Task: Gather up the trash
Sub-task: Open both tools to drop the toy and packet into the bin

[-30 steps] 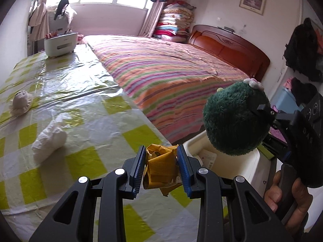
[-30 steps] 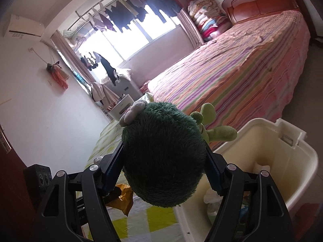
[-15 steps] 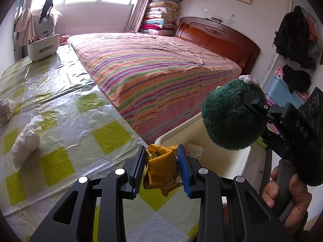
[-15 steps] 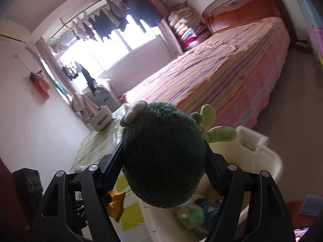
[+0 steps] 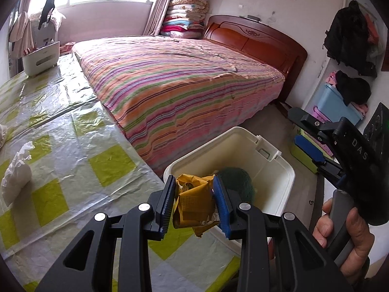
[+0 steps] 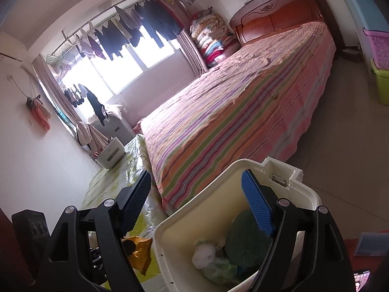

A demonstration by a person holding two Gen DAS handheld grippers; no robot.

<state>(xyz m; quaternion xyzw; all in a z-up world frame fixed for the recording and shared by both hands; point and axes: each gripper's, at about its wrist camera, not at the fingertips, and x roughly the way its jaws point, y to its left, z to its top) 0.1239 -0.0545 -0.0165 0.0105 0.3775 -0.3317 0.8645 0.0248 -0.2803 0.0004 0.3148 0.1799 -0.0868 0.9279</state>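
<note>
Now, from my left wrist view I see the left gripper [image 5: 194, 202] with its jaws clamped on a crumpled yellow wrapper [image 5: 194, 204], held over the worktop [image 5: 80, 160] edge just beside the white bin [image 5: 272, 170]. That view also shows the right gripper [image 5: 313, 143] from the side, above the bin's far rim, with a hand [image 5: 347, 233] on its grip; only one blue pad is clear there. My right wrist view settles it: the right jaws stand wide and are opening, with nothing between them, and the green plush [image 6: 245, 238] lies down in the bin among a white wad [image 6: 204, 253] and a greenish bag [image 6: 218, 270]. From the left view the plush is half hidden behind the left pad, and the other bin contents do not show. Only the left view shows a white tissue [image 5: 14, 177] on the worktop, well apart from the bin. A striped bed [image 5: 184, 87] runs alongside worktop and bin, and a white box [image 5: 41, 58] stands at the worktop's far end.
</note>
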